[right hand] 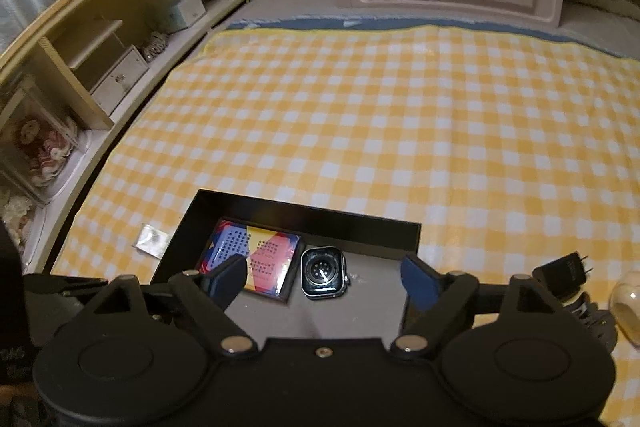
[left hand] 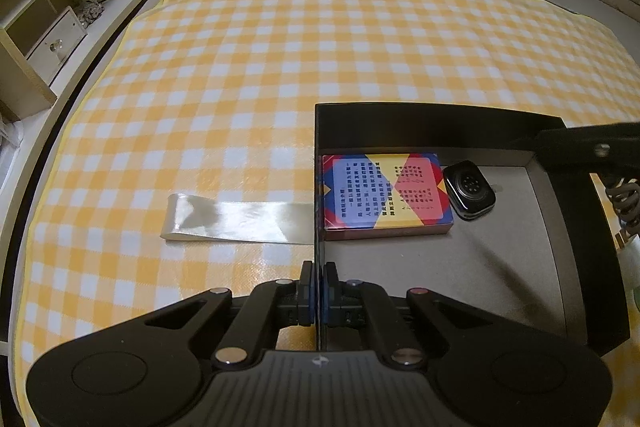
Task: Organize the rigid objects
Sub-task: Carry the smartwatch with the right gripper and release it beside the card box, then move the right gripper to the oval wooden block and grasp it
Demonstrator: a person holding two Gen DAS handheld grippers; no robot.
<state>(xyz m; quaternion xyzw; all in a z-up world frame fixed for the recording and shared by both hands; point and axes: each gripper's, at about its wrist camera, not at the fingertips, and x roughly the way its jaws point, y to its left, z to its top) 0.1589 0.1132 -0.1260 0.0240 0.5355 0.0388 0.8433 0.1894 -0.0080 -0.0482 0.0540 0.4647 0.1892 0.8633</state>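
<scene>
Left gripper point(left hand: 319, 293), nearest the lens in the left wrist view, is closed tight on the thin left wall of the black box point(left hand: 318, 187), steadying it on the checked cloth point(left hand: 280, 67); inside, a colourful card box point(left hand: 386, 195) lies flat against that left wall toward the far side, with a watch body point(left hand: 470, 195) just beside it, face down; a pale ribbon point(left hand: 236, 217) lies on the cloth outside the box, reaching its left wall; the near part of the grey floor is bare. Right wrist view: right gripper point(right hand: 322, 279) hangs over the box point(right hand: 312, 217) with jaws spread wide and nothing between them, so the watch body point(right hand: 323, 272) appears released beside the card box point(right hand: 252, 259); toward the cloth's right edge a black charger plug point(right hand: 562, 275), a dark clip point(right hand: 588, 315) and a clear rounded object point(right hand: 626, 303) lie outside. Judged progress: two items stowed, at least those three outstanding.
</scene>
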